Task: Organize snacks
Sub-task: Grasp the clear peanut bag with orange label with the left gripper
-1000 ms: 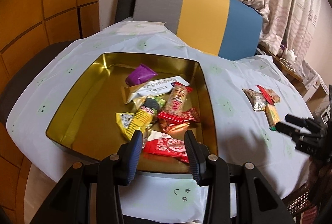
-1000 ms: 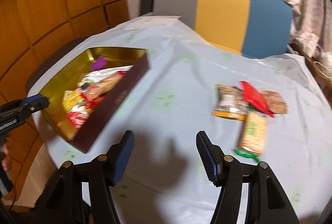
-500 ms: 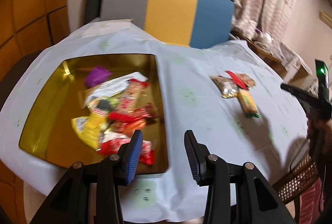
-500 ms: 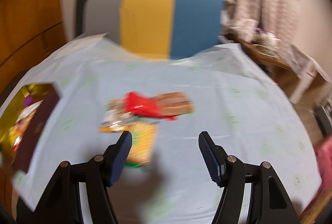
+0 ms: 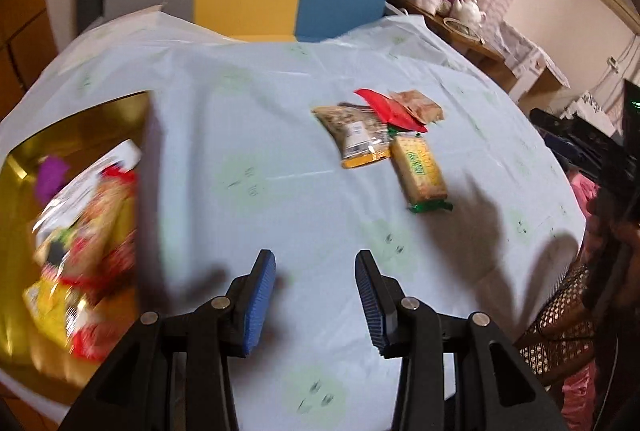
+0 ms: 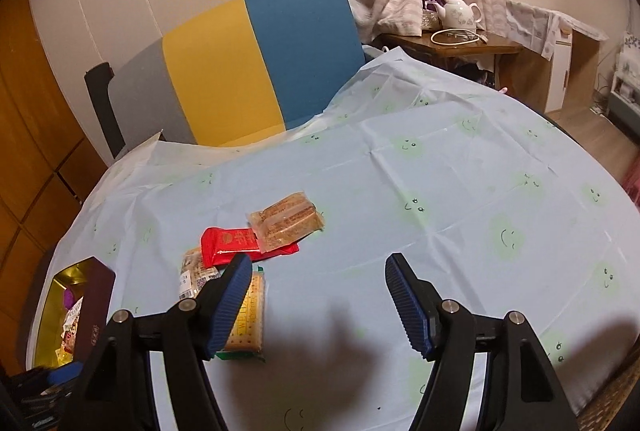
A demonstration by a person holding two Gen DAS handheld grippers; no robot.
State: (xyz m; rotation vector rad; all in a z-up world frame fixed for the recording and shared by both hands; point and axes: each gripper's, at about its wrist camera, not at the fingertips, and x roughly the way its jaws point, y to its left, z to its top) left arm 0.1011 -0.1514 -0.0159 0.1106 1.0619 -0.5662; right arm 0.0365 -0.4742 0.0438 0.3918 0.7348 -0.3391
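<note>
Left tool (image 5: 315, 291): jaws narrowly parted, nothing between them, held above bare cloth on the counter (image 5: 248, 135). A second ago this tool pointed over the gold tin (image 5: 28, 159) with a red wrapper just beyond its tips; the tin now sits at the far left of its view and the loose snack cluster lies ahead and to the right. The gap between its jaws is unchanged.

Right tool (image 6: 318, 301): jaws opening, wider than a second ago, nothing between them. Its left finger (image 6: 230, 305) overlaps the yellow cracker pack (image 6: 250, 323) in the view; contact cannot be confirmed. Earlier the tin filled the left of this view; now only its corner shows at the lower left edge.

Count, loose snacks on the counter, well apart from the tin, to its right: four.
- One yellow cracker pack, nearest the right tool.
- One clear nut pack (image 5: 356, 135), touching the cracker pack.
- One red packet (image 6: 232, 243), lying partly over the nut pack.
- One brown biscuit pack (image 6: 286, 221), overlapping the red packet, farthest from the tin.

Tins: one. Its contents are blurred; several wrappers, number not determinable.

Tools: two.
</note>
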